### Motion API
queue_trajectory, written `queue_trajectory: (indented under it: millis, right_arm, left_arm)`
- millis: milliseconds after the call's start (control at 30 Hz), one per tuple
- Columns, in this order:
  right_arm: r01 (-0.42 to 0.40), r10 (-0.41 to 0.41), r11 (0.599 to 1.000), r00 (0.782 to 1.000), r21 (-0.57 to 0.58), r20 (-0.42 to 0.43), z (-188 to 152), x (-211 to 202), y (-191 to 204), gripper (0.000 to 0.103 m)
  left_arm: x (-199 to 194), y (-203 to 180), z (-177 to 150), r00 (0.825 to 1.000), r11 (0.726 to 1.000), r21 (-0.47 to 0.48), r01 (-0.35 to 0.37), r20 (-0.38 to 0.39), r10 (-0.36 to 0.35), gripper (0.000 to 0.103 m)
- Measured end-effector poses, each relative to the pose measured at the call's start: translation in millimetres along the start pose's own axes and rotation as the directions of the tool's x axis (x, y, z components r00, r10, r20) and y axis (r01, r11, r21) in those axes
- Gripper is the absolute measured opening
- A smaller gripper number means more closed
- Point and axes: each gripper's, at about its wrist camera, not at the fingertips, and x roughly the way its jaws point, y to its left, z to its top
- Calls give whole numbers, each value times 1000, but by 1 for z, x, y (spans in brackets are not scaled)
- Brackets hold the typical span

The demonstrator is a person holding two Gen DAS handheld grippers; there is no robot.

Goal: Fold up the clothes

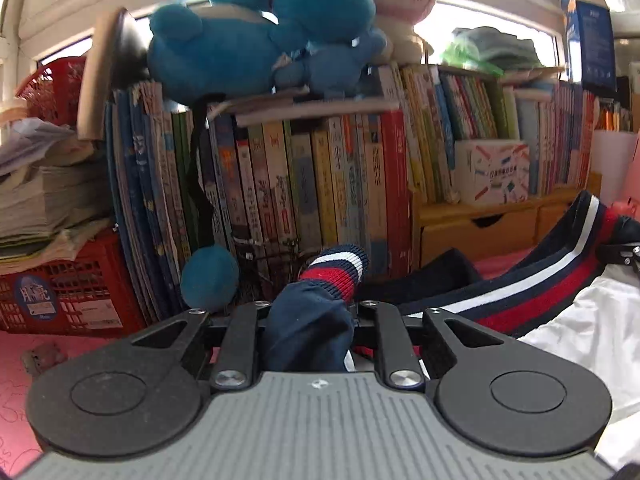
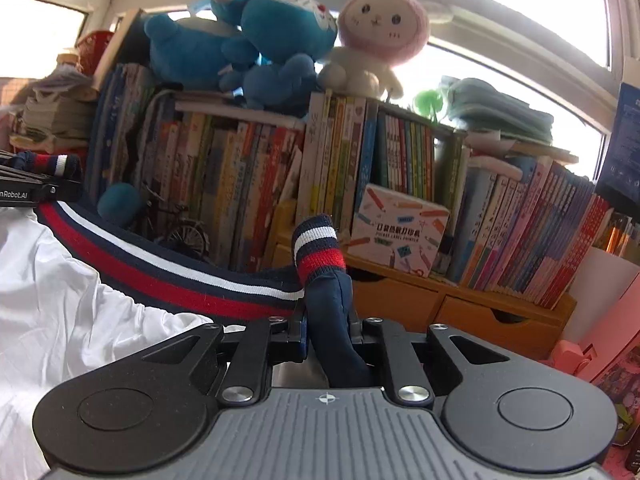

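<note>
While both are tipping a little downward, the left gripper (image 1: 310,320) and right gripper (image 2: 328,332) are each pinching the striped jacket (image 2: 192,280).

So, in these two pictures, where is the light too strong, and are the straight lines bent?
Left wrist view: the window behind the books is washed out white; the shelf line curves, which is fisheye bending. Right wrist view: the window glares behind the pink rabbit toy; the white cloth at left is overexposed.

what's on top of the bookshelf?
Atop the bookshelf: blue plush toys, a pink-hooded bunny plush, folded green cloth. Anything behind them is covered.
</note>
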Motion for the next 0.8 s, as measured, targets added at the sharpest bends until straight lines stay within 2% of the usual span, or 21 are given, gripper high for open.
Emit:
queue_trajectory:
  millis: [67,133,200,267,333,367,433,500,533,567,667,733,800]
  right_arm:
    - [-2,3,1000,997,12,-73,-11,22,-1,17]
    - [3,-1,1000,994,17,-111,-21,35,0,18]
    - [11,-7,1000,993,29,-120,-27,42,1,18]
    - [23,-20,999,997,38,-70,-21,38,-1,18]
    - [35,-34,999,999,38,-33,-12,38,-2,18]
    - [40,-38,999,998,34,-46,-11,45,-2,19]
    - [48,-46,998,996,29,-80,-10,60,0,20]
    - [64,-60,998,983,17,-172,-19,88,6,27]
    - [62,-57,998,973,16,-222,-25,101,9,28]
    - [69,-67,998,970,-2,-233,-26,106,12,29]
    - [93,-100,995,967,-41,-236,-19,108,17,37]
    - [108,-112,994,969,-28,-221,-9,99,13,53]
    - [111,-101,993,977,44,-187,0,81,1,65]
  left_arm:
    - [26,-1,-13,996,1000,19,-13,-90,15,22]
    - [48,0,-26,987,999,26,-31,-160,34,23]
    - [45,5,-25,993,999,2,-34,-117,34,23]
    - [42,10,-23,997,999,-24,-35,-70,33,24]
    - [45,11,-17,997,998,-1,-55,-45,55,27]
    - [47,12,-14,997,998,12,-66,-33,66,31]
    - [62,16,-19,992,996,22,-85,-93,86,36]
    - [82,19,-27,975,993,34,-117,-185,121,50]
    - [89,22,-28,967,992,35,-120,-221,125,52]
    - [91,29,-26,966,993,10,-115,-232,115,58]
    - [69,56,-17,980,981,-158,-111,-183,81,73]
    - [48,71,-10,987,959,-260,-109,-145,73,74]
    - [21,76,-6,989,955,-269,-128,-107,102,73]
